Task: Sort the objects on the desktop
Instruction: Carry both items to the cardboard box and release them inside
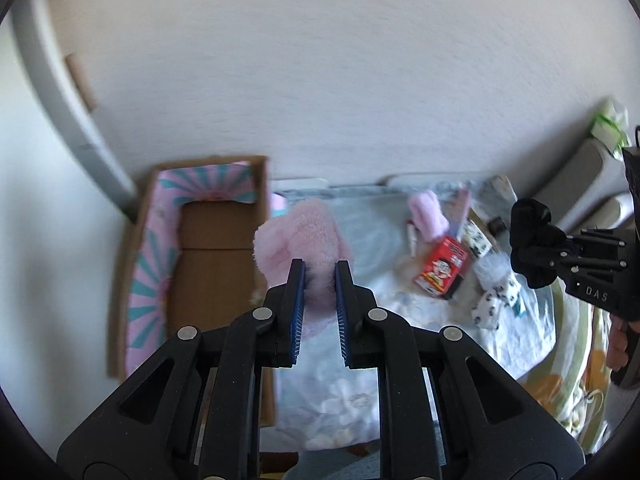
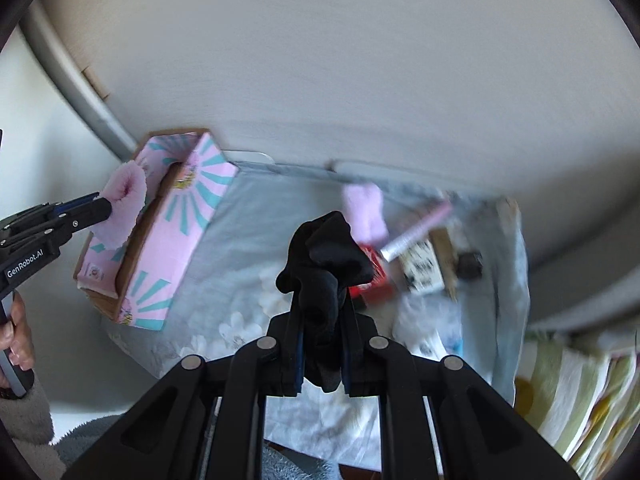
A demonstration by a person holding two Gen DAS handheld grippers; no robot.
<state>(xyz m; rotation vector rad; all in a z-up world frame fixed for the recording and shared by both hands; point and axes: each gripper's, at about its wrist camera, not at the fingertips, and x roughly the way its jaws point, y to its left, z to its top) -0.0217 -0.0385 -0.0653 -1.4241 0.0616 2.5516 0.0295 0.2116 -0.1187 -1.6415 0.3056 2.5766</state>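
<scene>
My left gripper (image 1: 319, 268) is shut on a fluffy pink sock (image 1: 298, 240) and holds it in the air at the right edge of the open cardboard box (image 1: 208, 264). In the right wrist view the same sock (image 2: 124, 196) hangs over the box (image 2: 160, 232). My right gripper (image 2: 322, 300) is shut on a black sock (image 2: 324, 256), held above the cloth-covered table; it shows at the right of the left wrist view (image 1: 532, 240). A second pink sock (image 1: 428, 216) lies at the back of the table.
On the pale blue floral cloth (image 1: 360, 280) lie a red carton (image 1: 442, 272), a black-and-white patterned sock (image 1: 494, 304), a small printed box (image 1: 476, 238) and a pink tube (image 2: 416, 232). A striped cloth (image 2: 568, 392) lies to the right. The wall is behind.
</scene>
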